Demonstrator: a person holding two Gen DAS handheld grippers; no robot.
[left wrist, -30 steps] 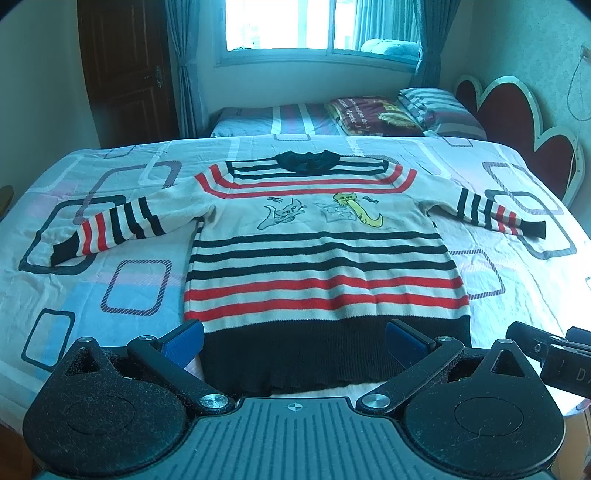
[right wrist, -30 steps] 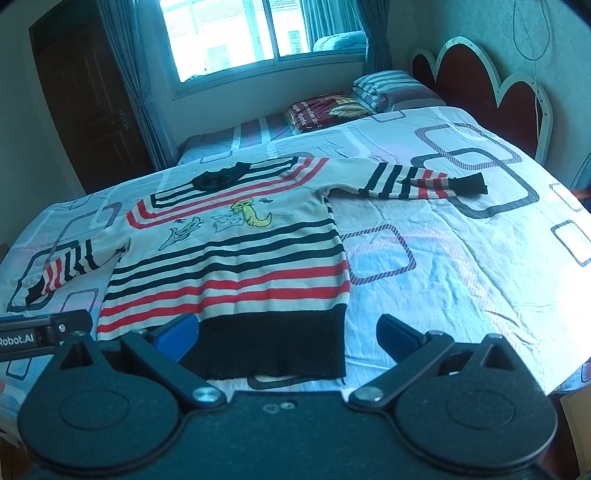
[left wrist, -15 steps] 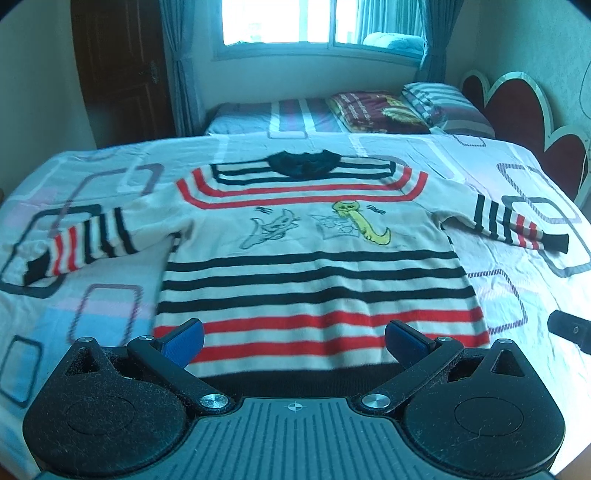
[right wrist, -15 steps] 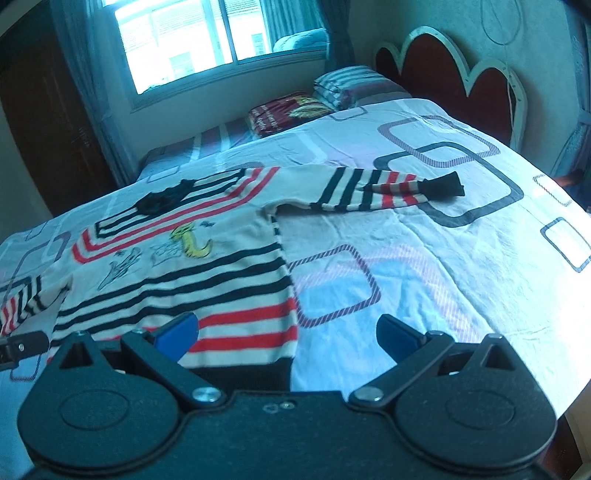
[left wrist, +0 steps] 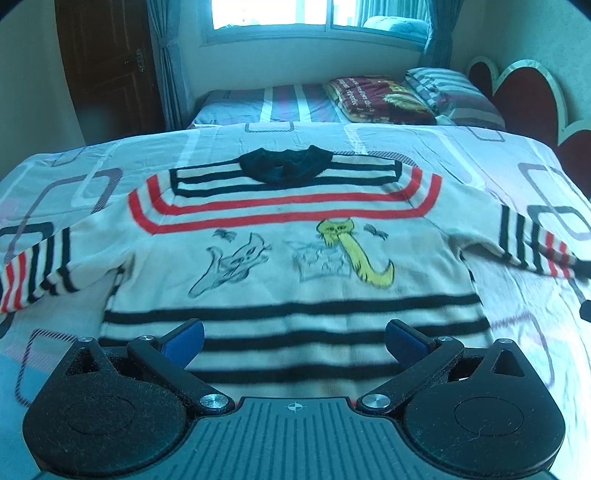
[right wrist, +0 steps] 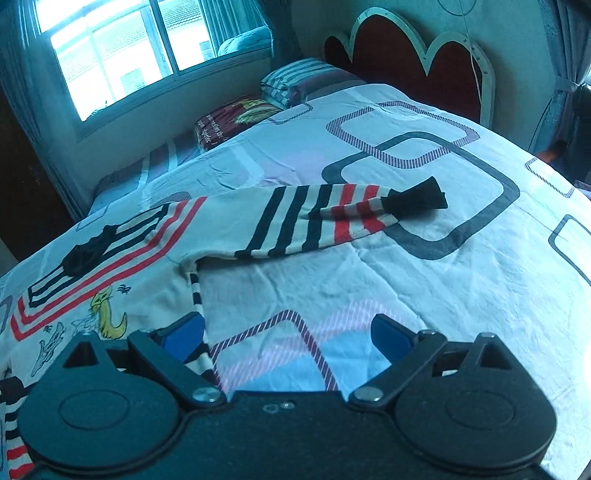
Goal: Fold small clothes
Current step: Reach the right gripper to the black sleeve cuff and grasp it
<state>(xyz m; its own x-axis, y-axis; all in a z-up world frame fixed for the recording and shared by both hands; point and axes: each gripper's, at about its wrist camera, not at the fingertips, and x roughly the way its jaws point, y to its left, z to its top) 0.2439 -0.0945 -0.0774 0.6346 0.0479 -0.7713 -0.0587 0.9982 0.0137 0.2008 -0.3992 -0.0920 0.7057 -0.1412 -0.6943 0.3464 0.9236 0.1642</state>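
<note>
Patterned bedsheet carries a flat striped sweater; left gripper and right gripper gape empty; pinching sheet along with the knit risks dragging the sleeve askew.

A home bedroom: patterned bed sheet; pillows; scalloped headboard; curtained window.

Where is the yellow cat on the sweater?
In the left wrist view, the yellow cat sits right of centre on the sweater chest, beside a grey cat, below the red stripes.
</note>
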